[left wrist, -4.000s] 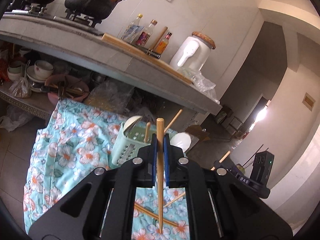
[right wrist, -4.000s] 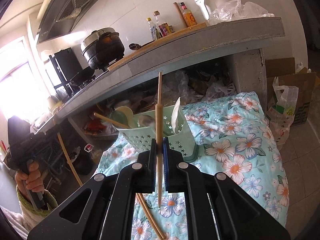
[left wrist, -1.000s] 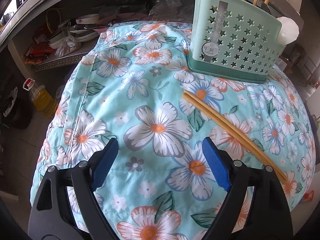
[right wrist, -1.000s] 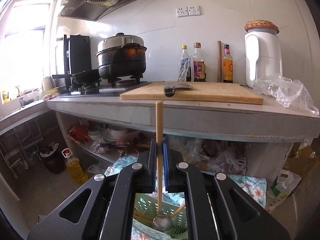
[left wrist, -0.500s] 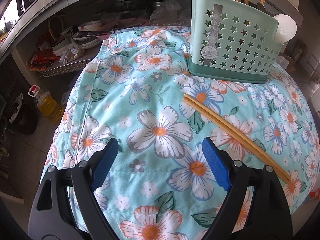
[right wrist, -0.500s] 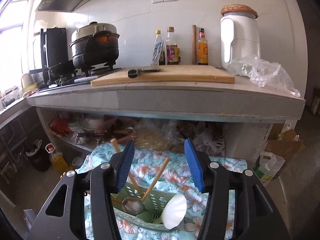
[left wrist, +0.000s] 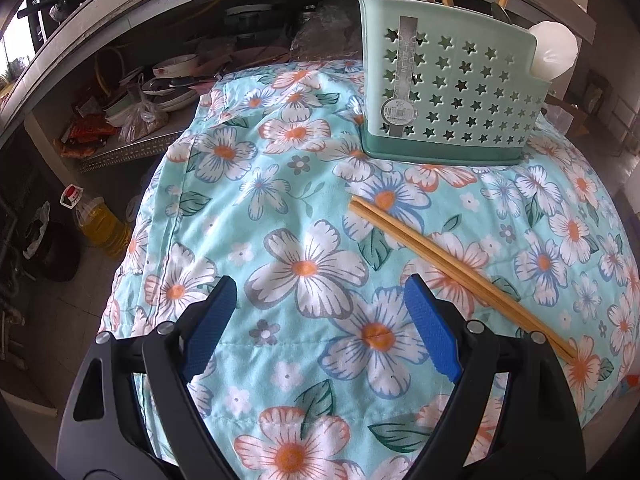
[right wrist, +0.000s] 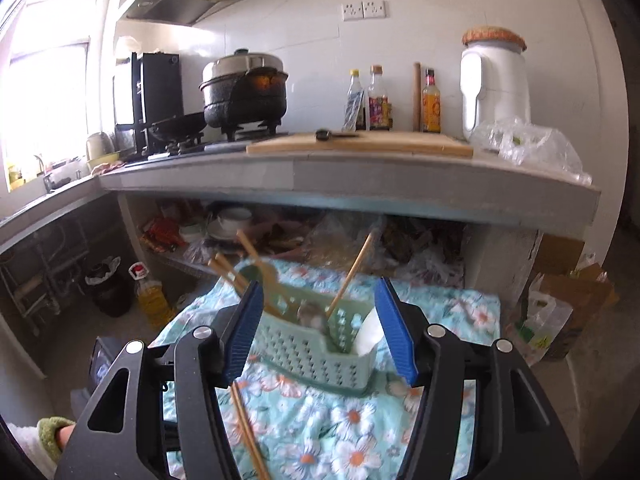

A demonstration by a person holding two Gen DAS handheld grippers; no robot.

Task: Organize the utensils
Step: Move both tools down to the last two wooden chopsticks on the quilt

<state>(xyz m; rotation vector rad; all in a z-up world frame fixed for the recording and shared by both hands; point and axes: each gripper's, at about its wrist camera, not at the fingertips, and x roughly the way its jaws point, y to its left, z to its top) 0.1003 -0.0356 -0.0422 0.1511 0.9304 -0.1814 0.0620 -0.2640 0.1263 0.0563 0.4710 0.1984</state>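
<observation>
My left gripper is spread wide with nothing between its blue pads; it hangs over the floral cloth. Just ahead and to the right of it, a pair of chopsticks lies flat on the cloth, side by side and touching, running diagonally from near the holder's base toward the right-hand pad side.

My right gripper is also released, jaws apart and empty. Between its fingers, further off, stands the green holder on the cloth. It holds several wooden sticks leaning at angles, a metal spoon bowl and a white spoon at its right end. The loose chopsticks show below the left finger.

Behind: counter, pot, cutting board.
</observation>
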